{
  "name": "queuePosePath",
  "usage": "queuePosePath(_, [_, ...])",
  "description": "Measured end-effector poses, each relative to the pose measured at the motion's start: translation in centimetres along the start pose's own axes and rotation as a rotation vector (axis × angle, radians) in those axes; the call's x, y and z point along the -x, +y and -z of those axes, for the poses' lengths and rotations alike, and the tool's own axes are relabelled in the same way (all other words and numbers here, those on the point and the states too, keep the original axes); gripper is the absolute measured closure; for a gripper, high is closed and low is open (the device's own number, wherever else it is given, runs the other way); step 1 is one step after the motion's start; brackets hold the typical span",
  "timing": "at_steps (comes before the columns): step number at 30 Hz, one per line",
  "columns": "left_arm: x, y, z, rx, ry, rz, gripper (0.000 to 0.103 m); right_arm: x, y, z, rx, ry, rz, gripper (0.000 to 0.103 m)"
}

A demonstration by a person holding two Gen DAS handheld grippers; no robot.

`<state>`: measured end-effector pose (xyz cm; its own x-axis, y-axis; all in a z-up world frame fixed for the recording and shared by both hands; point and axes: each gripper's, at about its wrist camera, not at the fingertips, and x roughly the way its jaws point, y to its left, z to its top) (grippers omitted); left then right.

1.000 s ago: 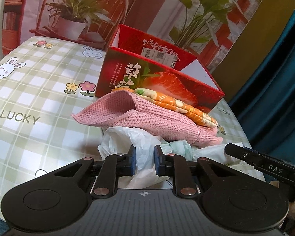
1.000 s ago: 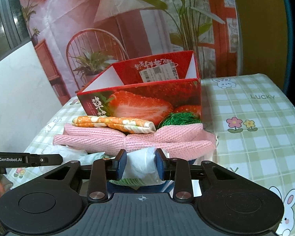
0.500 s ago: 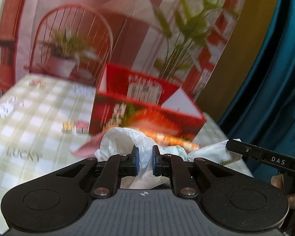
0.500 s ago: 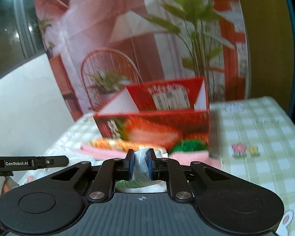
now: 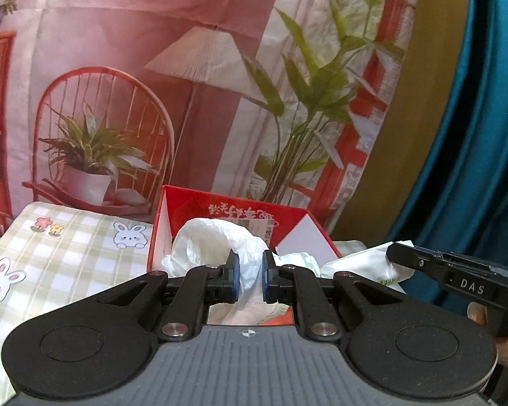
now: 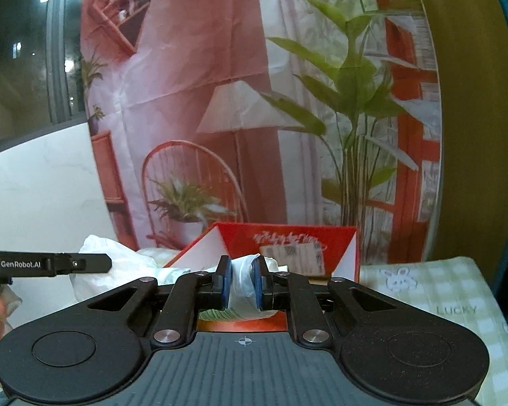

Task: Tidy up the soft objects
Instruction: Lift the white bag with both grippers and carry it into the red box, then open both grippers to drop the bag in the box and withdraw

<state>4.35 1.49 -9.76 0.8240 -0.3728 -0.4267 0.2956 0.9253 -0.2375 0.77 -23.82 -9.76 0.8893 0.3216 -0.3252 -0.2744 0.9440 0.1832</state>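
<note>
Step in hand, by judgement: carrying white bag (image 5: 216, 237) toward red box (image 5: 293, 218) for stowing. Left gripper (image 5: 249, 279) clamped on one end of bag, crinkled film bunched between blue pads, rest ballooning just ahead of tips. Right gripper (image 6: 242, 282) clamped on other end (image 6: 242, 284), film pinched tight. Both tilted slightly down, side by side, other tool visible at each view's edge. Bag slung between tools, clear of checked cloth (image 5: 61, 247), box opening just ahead and below. Next move likely: push forward over box rim, lower, then release both ends together. Risk: slack film catching front wall or spilling contents. Contents of bag not readable.
</note>
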Motion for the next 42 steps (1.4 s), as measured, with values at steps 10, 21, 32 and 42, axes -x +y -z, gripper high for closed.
queuePosePath(10, [-9.5,2.7,-3.0,-0.005,0.143,-0.021,0.090,-8.9,-3.0,-0.7,0.007,0.083,0.051,0.090])
queuePosePath(21, [-14.9,3.9,-1.9,-0.050,0.249,-0.055,0.089,-14.6,-4.7,2.3,-0.021,0.177,0.093,0.090])
queuePosePath(32, [-13.2,4.4,-1.3,-0.078,0.255,-0.069,0.041,-14.9,-3.8,3.4,0.029,0.186,0.162,0.050])
queuePosePath(42, [-9.2,3.9,-0.3,-0.082,0.241,-0.086,0.036,-11.8,-1.7,4.2,0.026,0.169,0.130,0.041])
